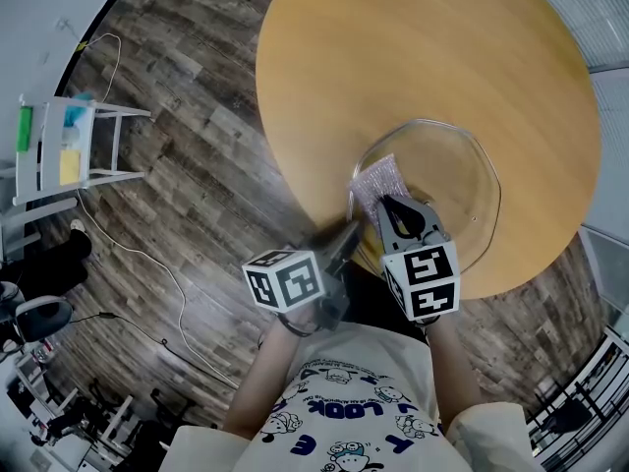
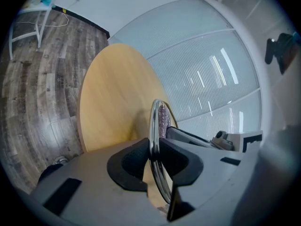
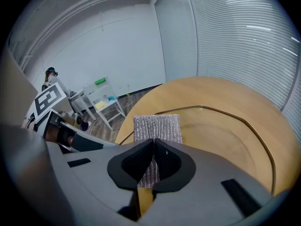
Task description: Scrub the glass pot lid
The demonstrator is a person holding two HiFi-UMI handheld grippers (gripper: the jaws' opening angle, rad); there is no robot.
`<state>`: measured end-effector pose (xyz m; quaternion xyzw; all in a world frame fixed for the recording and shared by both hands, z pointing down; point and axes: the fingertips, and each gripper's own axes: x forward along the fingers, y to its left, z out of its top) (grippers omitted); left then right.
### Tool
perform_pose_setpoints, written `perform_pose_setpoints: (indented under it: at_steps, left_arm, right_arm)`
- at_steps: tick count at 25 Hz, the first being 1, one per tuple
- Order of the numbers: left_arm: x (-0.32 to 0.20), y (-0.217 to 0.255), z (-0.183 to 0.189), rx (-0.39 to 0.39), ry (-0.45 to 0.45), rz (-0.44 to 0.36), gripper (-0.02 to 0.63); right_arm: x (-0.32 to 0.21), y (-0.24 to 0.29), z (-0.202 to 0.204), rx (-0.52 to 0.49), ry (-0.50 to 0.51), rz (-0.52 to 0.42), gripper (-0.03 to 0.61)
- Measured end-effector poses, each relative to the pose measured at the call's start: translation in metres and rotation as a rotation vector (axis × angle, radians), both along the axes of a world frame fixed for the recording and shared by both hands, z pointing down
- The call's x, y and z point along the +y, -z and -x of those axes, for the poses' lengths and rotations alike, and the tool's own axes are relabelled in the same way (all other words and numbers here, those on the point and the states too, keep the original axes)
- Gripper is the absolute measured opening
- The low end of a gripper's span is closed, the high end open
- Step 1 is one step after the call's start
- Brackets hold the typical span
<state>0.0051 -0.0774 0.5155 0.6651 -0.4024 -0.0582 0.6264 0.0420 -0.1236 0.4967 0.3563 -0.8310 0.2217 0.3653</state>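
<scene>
Left gripper [image 2: 154, 160]: I have its jaws clamped on the near-left rim of the glass pot lid [image 1: 462, 165], which sits over the round table [image 1: 393, 47]. Right gripper [image 3: 153, 160]: pinching the silver scrub pad [image 3: 157, 126] (pad against the lid, just beside that clamped rim).

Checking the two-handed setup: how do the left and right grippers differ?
The left gripper clamps the metal rim of the glass lid; the right gripper pinches a silvery scrub cloth. The left gripper sits at the lid's edge; the right gripper reaches over the glass. Both are shut on something.
</scene>
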Motion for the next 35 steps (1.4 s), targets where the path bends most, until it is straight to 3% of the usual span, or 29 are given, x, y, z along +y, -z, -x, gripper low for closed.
perform_pose_setpoints:
  at_steps: [13, 35]
  left_arm:
    - [0.001, 0.001, 0.0, -0.013, -0.005, 0.008, 0.077]
    - [0.0, 0.004, 0.001, -0.022, 0.005, 0.011, 0.077]
  right_arm:
    - [-0.022, -0.001, -0.006, 0.002, -0.025, -0.014, 0.031]
    - [-0.074, 0.001, -0.049, 0.056, -0.149, -0.068, 0.031]
